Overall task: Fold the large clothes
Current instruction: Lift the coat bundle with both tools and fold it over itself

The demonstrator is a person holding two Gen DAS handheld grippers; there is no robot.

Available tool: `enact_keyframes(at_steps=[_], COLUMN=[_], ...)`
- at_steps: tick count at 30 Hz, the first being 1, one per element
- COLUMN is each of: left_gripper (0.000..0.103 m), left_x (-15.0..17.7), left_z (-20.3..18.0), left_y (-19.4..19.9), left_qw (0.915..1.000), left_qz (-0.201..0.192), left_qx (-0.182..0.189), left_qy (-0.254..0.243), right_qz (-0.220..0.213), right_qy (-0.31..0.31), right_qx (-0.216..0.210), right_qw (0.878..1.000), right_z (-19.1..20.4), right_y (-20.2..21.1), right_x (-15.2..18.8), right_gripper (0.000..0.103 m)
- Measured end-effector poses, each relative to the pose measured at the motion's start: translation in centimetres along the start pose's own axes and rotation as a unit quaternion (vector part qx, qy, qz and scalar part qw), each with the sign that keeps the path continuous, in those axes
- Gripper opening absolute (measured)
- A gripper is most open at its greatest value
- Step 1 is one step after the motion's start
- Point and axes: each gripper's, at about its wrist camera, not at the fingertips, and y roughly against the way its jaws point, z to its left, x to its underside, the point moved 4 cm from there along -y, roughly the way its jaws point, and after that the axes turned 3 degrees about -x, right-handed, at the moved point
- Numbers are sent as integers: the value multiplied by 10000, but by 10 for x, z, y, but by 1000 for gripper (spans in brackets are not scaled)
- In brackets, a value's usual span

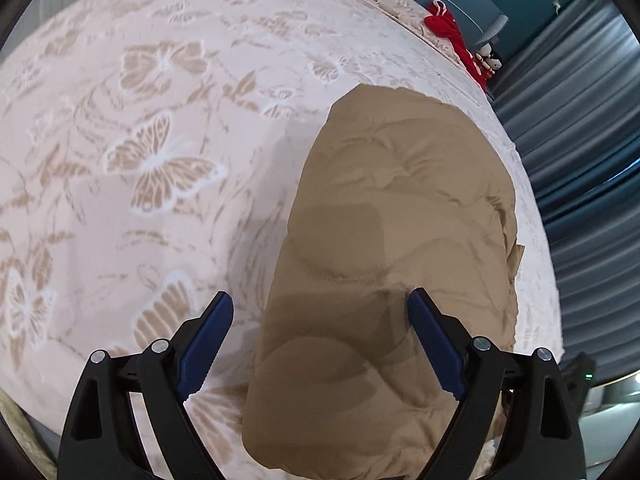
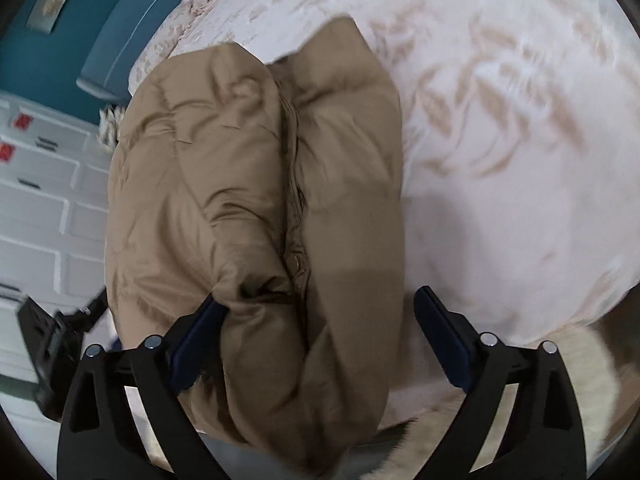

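Observation:
A tan quilted puffer jacket lies folded into a long bundle on the bed. In the right wrist view the jacket shows a dark zipper seam down its middle and puffy folds. My left gripper hangs open above the near end of the bundle, its blue fingers spread and holding nothing. My right gripper is open too, its jaws wide on either side of the jacket's near end; the left blue finger touches the fabric without clamping it.
The bed cover is white with beige butterfly and leaf patterns. A red garment lies at the far bed edge. Blue curtains hang to the right. A teal headboard and white drawers stand to the left.

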Motion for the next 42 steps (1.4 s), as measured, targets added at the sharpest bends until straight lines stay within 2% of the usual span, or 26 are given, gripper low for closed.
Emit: enact_keyframes(at_steps=[1, 4, 5, 9, 12, 18, 22, 24, 26, 27, 29, 31, 35, 38, 42], left_gripper=[88, 92, 97, 98, 98, 98, 98, 95, 90, 88, 86, 83, 80, 80, 80], left_x=[0, 1, 1, 2, 3, 0, 0, 3, 3, 1, -3, -6, -15, -25, -46], left_z=[2, 11, 14, 15, 9, 0, -16, -33, -47, -53, -65, -72, -81, -84, -81], left_y=[-2, -12, -17, -29, -38, -39, -25, -13, -4, 1, 13, 25, 50, 71, 94], left_qw=[10000, 9983, 9972, 9930, 9863, 9841, 9900, 9925, 9913, 9898, 9841, 9776, 9648, 9566, 9510], left_qz=[38, 217, 294, 418, 604, 708, 463, 209, -20, -124, -385, -612, -1021, -1349, -1674], left_qx=[78, 438, 544, 930, 1393, 1552, 1328, 1040, 737, 604, 307, 106, -131, -257, -290], left_qy=[45, 304, 430, 590, 639, 491, -49, -603, -1094, -1286, -1707, -2013, -2421, -2571, -2585], right_qz=[-25, -119, -132, -143, -131, -59, 55, 120, 114, 80, -35, -209, -499, -679, -862], right_qy=[-8, 131, 160, 228, 284, 258, 141, 39, 56, 152, 475, 866, 1594, 1947, 2289], right_qx=[-25, -34, -49, -143, -320, -856, -1176, -1318, -1388, -1370, -1199, -937, -518, -430, -395], right_qw=[10000, 9998, 9998, 9995, 9990, 9960, 9929, 9912, 9902, 9904, 9916, 9916, 9846, 9776, 9688], right_z=[0, 4, 6, 11, 13, 15, 25, 28, 35, 41, 57, 80, 125, 159, 193], right_y=[-1, -7, -9, -16, -20, -33, -44, -48, -52, -52, -51, -50, -47, -45, -46], right_x=[0, -1, -2, -4, -7, -21, -32, -35, -35, -36, -35, -34, -27, -21, -21], right_gripper=[98, 98, 98, 98, 98, 98, 96, 85, 64, 59, 40, 33, 28, 27, 27])
